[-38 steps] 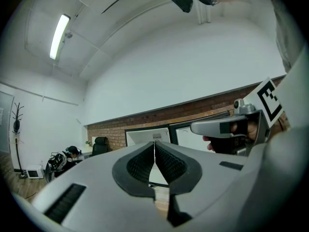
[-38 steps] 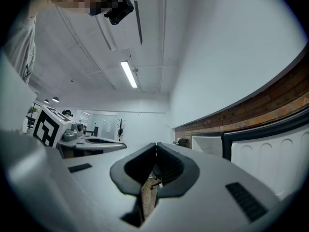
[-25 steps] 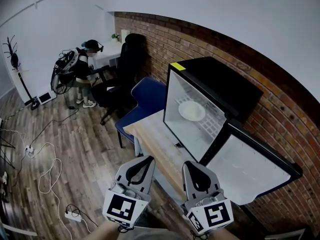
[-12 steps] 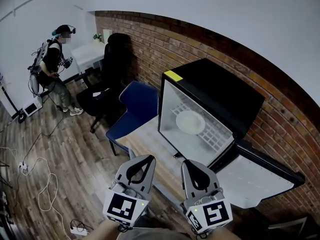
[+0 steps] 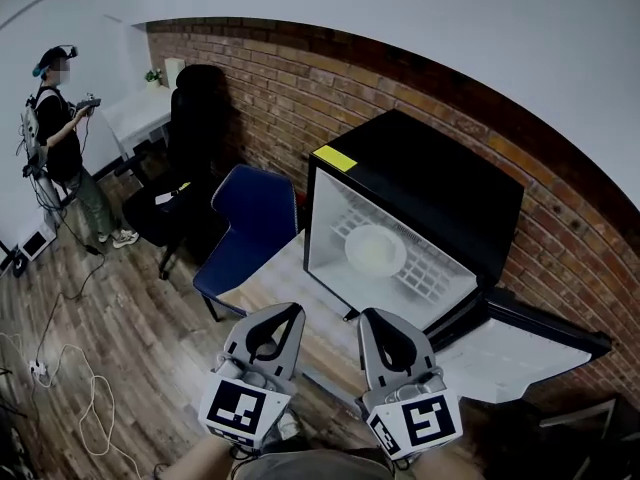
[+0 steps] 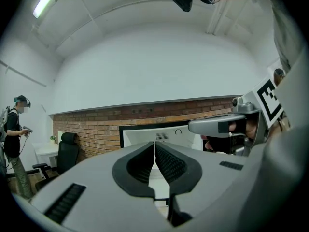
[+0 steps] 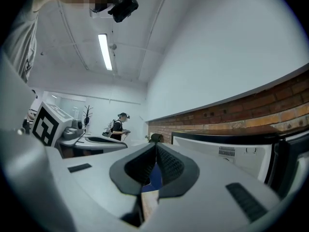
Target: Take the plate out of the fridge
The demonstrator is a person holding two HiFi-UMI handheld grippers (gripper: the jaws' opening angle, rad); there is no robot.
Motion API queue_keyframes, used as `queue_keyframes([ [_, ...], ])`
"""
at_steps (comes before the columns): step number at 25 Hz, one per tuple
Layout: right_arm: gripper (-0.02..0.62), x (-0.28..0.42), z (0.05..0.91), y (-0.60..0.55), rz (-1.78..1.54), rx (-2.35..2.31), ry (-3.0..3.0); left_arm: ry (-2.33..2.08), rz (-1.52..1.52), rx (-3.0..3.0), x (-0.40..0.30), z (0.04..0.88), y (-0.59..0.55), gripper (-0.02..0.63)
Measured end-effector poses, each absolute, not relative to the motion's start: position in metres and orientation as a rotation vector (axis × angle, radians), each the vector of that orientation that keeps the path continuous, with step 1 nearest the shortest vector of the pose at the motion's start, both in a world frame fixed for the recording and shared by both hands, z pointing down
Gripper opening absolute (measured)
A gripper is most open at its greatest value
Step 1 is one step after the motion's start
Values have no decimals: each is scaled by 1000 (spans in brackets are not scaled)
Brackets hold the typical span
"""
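Grey left gripper [image 5: 285,314] and right gripper [image 5: 373,317], both closed and empty, point toward the open fridge [image 5: 430,183].

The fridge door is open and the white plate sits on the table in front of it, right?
No. The fridge door is open, but the plate lies on the rack inside the fridge, not on the table, as the head view shows.
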State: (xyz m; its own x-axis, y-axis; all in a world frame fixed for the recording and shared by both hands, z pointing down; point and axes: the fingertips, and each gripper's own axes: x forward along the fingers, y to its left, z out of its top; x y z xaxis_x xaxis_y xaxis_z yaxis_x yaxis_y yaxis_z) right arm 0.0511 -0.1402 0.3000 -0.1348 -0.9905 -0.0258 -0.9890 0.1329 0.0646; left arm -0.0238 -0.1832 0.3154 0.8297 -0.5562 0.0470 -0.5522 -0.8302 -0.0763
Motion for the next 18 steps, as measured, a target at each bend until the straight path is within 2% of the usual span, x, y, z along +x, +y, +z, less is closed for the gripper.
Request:
queue_keyframes([
  [18,29,102,308,-160,-47,2206,-2206,753,-117,-2998,23,324,-217,20],
])
